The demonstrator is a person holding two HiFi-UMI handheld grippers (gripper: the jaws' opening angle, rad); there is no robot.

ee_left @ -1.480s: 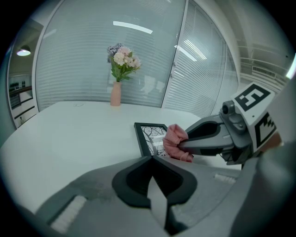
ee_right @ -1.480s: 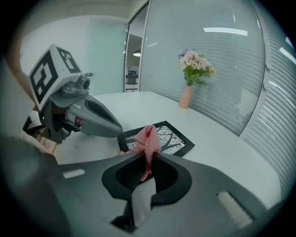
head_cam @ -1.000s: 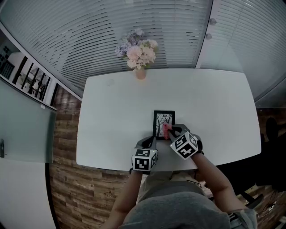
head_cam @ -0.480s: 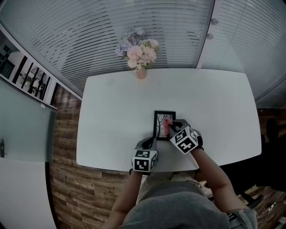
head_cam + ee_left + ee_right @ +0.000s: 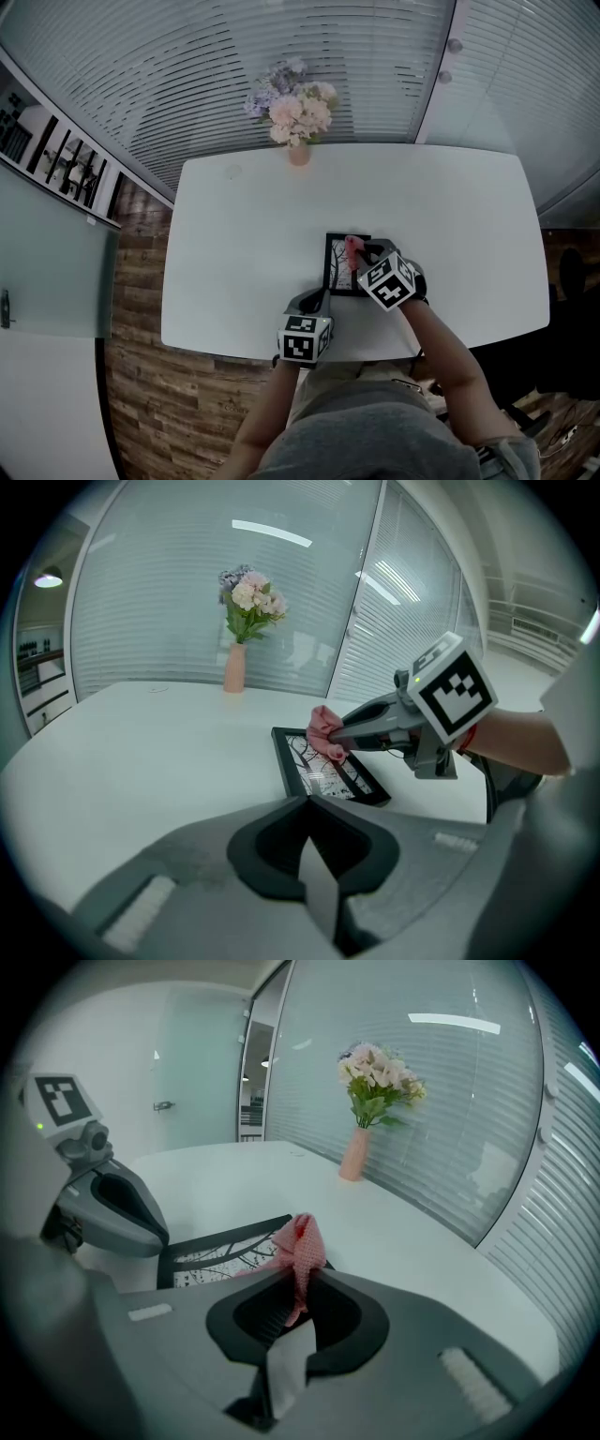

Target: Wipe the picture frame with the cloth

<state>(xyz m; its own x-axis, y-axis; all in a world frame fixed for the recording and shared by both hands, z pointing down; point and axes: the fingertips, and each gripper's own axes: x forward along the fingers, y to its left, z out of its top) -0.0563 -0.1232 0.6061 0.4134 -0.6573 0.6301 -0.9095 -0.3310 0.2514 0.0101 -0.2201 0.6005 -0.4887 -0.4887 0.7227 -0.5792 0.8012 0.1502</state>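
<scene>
A black picture frame (image 5: 339,272) with a tree print lies flat on the white table (image 5: 234,253), near its front edge. My right gripper (image 5: 361,251) is shut on a bunched pink cloth (image 5: 352,247) and holds it against the far part of the frame. The right gripper view shows the cloth (image 5: 299,1239) sticking up from the shut jaws over the frame (image 5: 220,1251). My left gripper (image 5: 315,300) is shut with nothing in it, just short of the frame's near left corner. In the left gripper view, the cloth (image 5: 325,731) rests on the frame (image 5: 330,778) ahead of the left gripper (image 5: 307,801).
A pink vase of pale flowers (image 5: 295,117) stands at the table's far edge, well beyond the frame. Glass walls with blinds rise behind the table. Wooden floor (image 5: 141,281) lies to the left, and the table's front edge is close under my grippers.
My right gripper has slid the cloth along the frame, away from me toward its far edge. The left gripper and the frame have stayed where they were.
</scene>
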